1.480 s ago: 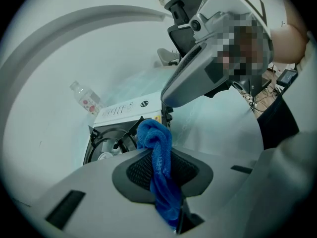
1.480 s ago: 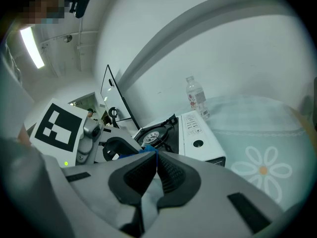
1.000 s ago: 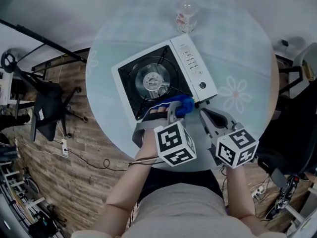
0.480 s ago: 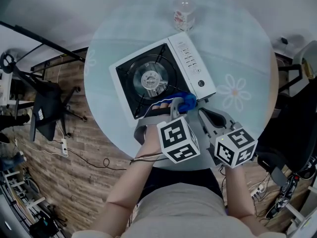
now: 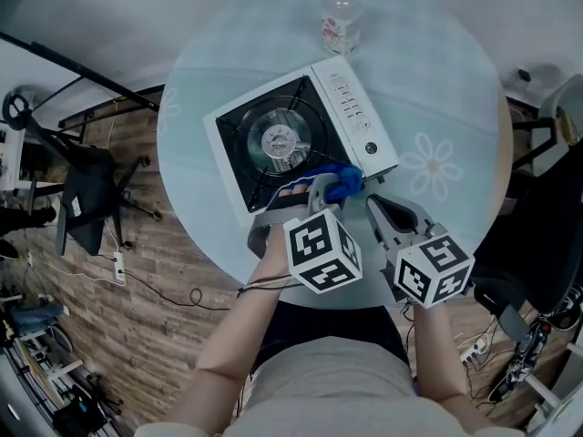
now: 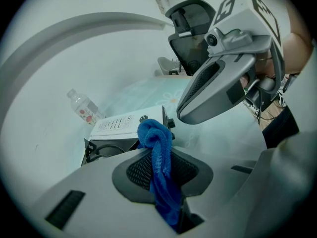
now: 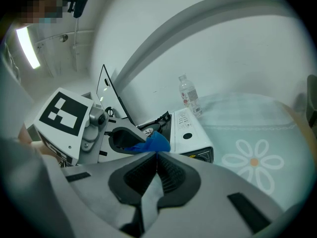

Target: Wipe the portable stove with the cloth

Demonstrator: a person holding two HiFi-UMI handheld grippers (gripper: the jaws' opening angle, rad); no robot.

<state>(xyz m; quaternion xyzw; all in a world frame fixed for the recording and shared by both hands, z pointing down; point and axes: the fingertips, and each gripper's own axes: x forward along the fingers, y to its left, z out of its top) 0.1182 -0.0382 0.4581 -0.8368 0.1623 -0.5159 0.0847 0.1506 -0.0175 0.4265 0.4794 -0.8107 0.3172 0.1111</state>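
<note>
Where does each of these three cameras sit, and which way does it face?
Head view: on the person's head, facing steeply down at the stove on the table; both forearms, left gripper and right gripper show.
Left gripper view: rides the left gripper, looking along jaws shut on the cloth toward the stove.
Right gripper view: rides the right gripper, looking along shut, empty jaws.
Both gripper views share the stove and bottle.

The left gripper [image 5: 324, 190] reaches forward, jaws clamped on the cloth [image 5: 342, 182]. The right gripper [image 5: 377, 209] sits just beside it, jaws pressed together, empty.
</note>
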